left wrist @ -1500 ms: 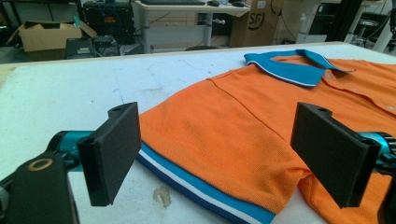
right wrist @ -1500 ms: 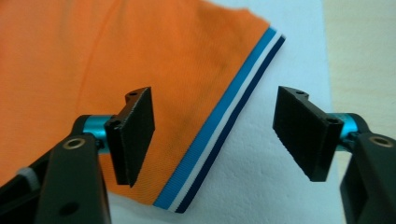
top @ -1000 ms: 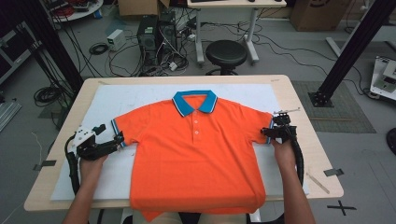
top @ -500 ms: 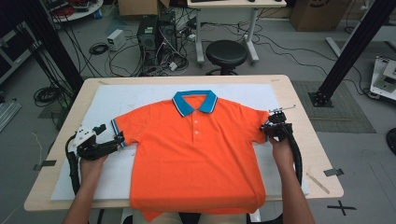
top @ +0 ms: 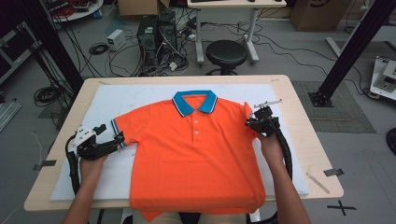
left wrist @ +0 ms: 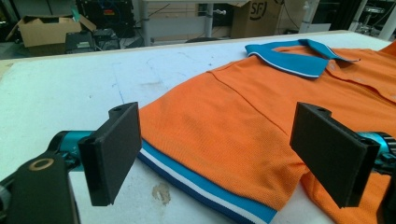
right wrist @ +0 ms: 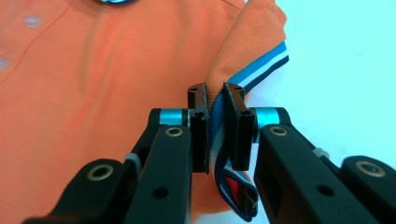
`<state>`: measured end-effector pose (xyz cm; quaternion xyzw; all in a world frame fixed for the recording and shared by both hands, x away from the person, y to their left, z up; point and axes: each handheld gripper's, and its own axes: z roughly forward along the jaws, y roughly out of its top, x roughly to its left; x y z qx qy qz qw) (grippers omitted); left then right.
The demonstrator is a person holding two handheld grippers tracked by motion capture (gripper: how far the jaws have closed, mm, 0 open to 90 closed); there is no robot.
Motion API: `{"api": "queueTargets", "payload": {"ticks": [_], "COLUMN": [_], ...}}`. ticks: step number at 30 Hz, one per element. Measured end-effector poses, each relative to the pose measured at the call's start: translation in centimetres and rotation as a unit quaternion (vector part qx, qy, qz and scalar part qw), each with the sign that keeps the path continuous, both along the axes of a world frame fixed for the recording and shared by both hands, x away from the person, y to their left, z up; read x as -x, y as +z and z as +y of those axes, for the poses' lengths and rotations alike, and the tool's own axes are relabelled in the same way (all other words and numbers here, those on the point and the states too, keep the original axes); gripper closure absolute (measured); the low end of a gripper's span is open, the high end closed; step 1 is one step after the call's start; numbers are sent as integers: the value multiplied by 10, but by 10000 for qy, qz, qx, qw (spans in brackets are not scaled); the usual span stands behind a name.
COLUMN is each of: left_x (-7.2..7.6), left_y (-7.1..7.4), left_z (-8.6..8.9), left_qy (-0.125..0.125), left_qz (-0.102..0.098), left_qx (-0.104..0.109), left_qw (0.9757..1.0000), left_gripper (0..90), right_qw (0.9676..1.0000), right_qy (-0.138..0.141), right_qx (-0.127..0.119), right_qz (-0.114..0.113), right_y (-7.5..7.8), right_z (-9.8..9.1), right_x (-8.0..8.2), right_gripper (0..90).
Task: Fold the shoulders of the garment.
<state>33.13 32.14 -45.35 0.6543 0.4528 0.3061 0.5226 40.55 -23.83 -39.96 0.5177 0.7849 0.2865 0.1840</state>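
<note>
Since a second ago, in the high view, our right tongs (top: 252, 122) have closed on the right sleeve of the orange polo shirt (top: 196, 158) and lifted it inward, while the shirt lies flat on the tabletop (top: 299, 93). Our left gripper view shows the left tongs (left wrist: 219, 154) standing apart around the left sleeve cuff (left wrist: 205, 191), not pressing. Our right gripper view shows the striped cuff (right wrist: 219, 140) clamped; we judge folding underway, with the left side to grip next.

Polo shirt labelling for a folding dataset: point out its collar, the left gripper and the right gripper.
collar (top: 195, 102): high view, blue band.
left gripper (left wrist: 217, 147): left gripper view, between open jaws.
right gripper (right wrist: 218, 128): right gripper view, between jaws clamping sleeve cuff.
</note>
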Motion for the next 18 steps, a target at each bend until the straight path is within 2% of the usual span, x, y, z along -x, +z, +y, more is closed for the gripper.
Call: {"api": "queueTargets", "payload": {"ticks": [7,14,18], "left_x": [0,0,0], "left_y": [0,0,0], "left_z": [0,0,-1], "left_qy": [-6,-13,-23], "left_qz": [7,10,1], "left_qx": [-10,-29,-40], "left_qw": [10000,10000,10000], "left_gripper": [167,167,167], "right_qw": [9997,9993,9985], "right_qy": [236,356,529], "right_qx": [-14,24,29], "right_qz": [59,106,108], "right_y": [-2,-7,-9], "right_z": [20,40,51], "right_x": [-2,-7,-8], "right_gripper": [819,816,773]}}
